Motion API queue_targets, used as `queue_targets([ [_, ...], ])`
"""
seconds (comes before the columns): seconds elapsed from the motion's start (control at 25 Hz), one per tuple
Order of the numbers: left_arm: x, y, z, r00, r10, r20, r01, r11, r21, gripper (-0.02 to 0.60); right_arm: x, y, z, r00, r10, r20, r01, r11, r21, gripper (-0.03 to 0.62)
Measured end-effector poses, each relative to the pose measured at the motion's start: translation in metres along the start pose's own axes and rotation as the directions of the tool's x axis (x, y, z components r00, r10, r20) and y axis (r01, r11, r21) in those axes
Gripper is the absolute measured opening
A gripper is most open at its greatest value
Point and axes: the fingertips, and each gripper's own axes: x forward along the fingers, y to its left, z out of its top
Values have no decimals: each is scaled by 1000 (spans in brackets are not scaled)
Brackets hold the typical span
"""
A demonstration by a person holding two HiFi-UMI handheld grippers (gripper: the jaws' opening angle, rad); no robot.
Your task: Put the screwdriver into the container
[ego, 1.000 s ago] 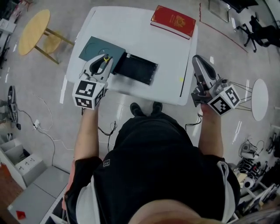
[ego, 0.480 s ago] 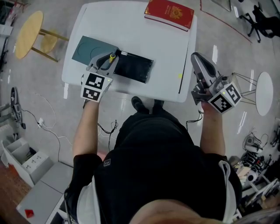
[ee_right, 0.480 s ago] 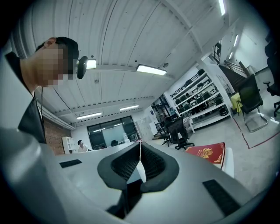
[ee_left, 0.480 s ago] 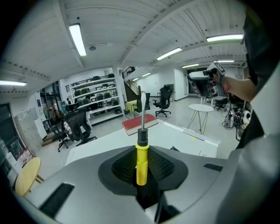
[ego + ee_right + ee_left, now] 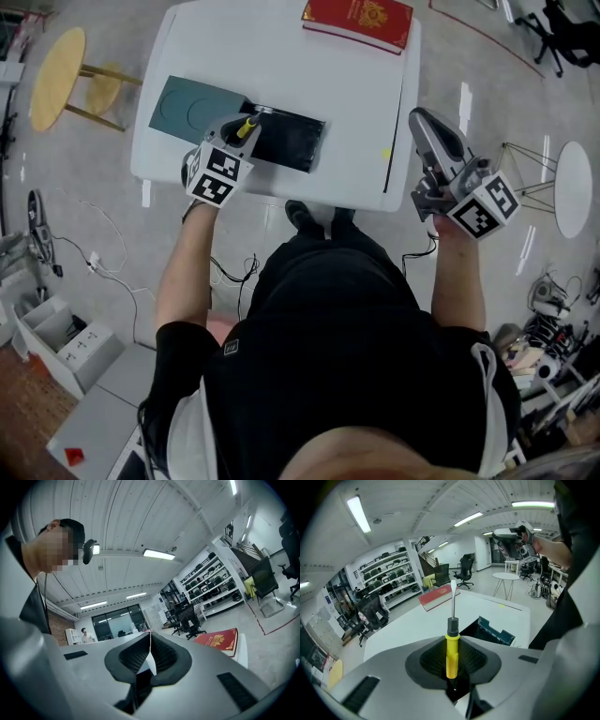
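Beyond the table (image 5: 408, 625) and container (image 5: 497, 632), shelving (image 5: 386, 576) apparently lines the wall.

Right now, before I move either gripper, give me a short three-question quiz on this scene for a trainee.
1. Fill in: the book at the table's far edge is ___.
2. True or false: the screwdriver lies inside the container.
3. What does the right gripper hold? A the screwdriver, B the book, C nothing.

Key: 1 red. 2 false, the left gripper is shut on its yellow handle. 3 C, its jaws are together with nothing between them.
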Motion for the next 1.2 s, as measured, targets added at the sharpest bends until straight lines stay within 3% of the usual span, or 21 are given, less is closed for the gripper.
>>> queue_targets([
  [0.32, 33, -20, -21, 989, -52, -135, 69, 989, 127, 83, -13, -6, -3, 1000, -20, -5, 20, 1000, 9, 31],
  [0.56, 52, -41, -39, 958, -118, -262, 176, 961, 212, 83, -20, -10, -1, 1000, -26, 1, 26, 1000, 13, 31],
  [0.72, 64, -50, -50, 935, -159, -318, 238, 944, 227, 84, -23, -14, -2, 999, -33, 5, 33, 999, 16, 31],
  [1.0, 77, -53, -59, 911, -153, -383, 280, 911, 302, 84, -29, -18, -4, 999, -46, 11, 46, 999, 20, 31],
  [1.2, 87, -54, -68, 883, -158, -442, 327, 883, 337, 87, -31, -20, -4, 999, -51, 10, 51, 998, 25, 31],
])
